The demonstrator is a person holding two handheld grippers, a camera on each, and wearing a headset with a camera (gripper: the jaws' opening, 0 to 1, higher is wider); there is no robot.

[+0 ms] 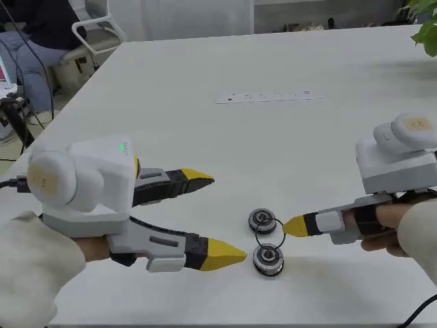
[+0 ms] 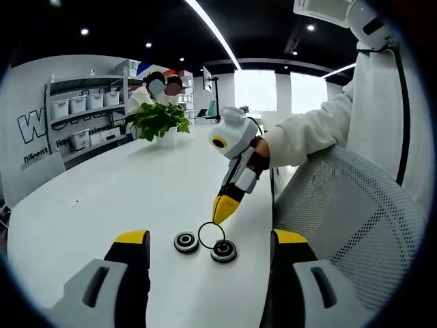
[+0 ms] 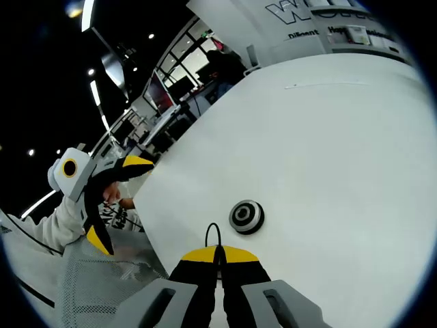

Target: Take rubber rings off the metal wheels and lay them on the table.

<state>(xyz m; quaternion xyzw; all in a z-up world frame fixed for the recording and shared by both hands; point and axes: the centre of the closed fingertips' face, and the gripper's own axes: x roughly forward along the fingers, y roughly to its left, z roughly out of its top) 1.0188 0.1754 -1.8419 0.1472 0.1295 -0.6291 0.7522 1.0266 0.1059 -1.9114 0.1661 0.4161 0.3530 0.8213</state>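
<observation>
Ring (image 2: 212, 223) is being pinched by right gripper (image 1: 291, 226) between far wheel (image 1: 263, 220) and near wheel (image 1: 268, 258). Left gripper (image 1: 224, 217) is being held spread at left.

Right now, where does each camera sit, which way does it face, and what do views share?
Head view: on the person's head, facing down at the white table, two round metal wheels; both grippers and pale sleeves show.
Left gripper view: on the left gripper, facing along its open jaws at the wheels, thin black rubber ring and right gripper.
Right gripper view: on that gripper, facing along shut jaws pinching the ring, past one wheel toward the left gripper.
Shared: ring, a wheel.
</observation>
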